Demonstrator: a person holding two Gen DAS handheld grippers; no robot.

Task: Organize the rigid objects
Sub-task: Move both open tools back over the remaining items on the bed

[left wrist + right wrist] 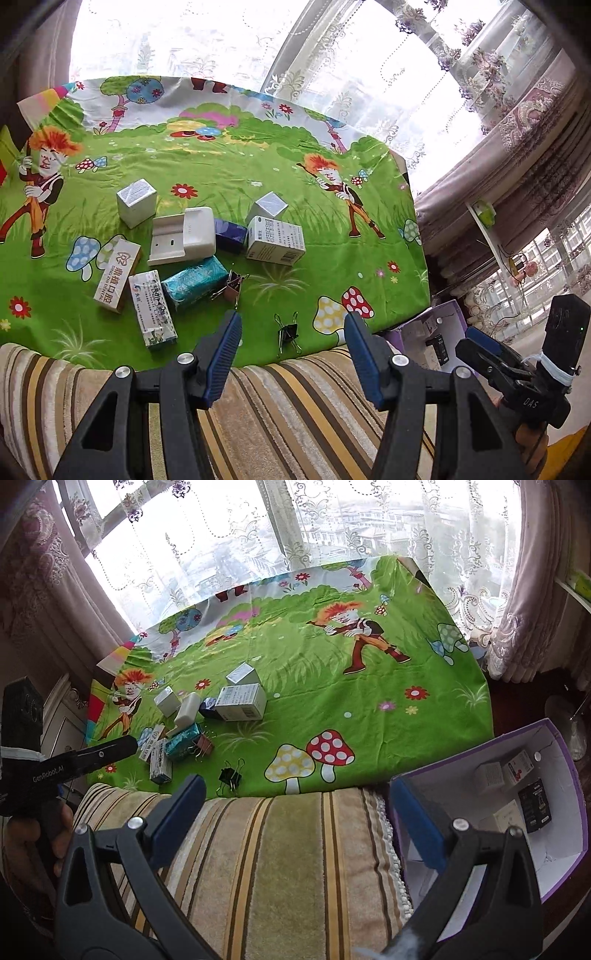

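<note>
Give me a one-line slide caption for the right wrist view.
Open right gripper over striped cushion, small boxes scattered on green cartoon cloth, purple bin partly filled.

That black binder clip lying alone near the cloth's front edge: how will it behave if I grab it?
The black binder clip is probably rigid and light. Its thin wire handles stick out, so pads closing on them may slip or make it pivot; the body looks like the safer hold. It lies on soft green cloth, so a push would likely drag or snag rather than slide.

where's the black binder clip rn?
The black binder clip lies alone on the green cloth near its front edge, left of the mushroom print, just beyond the striped cushion.
</note>
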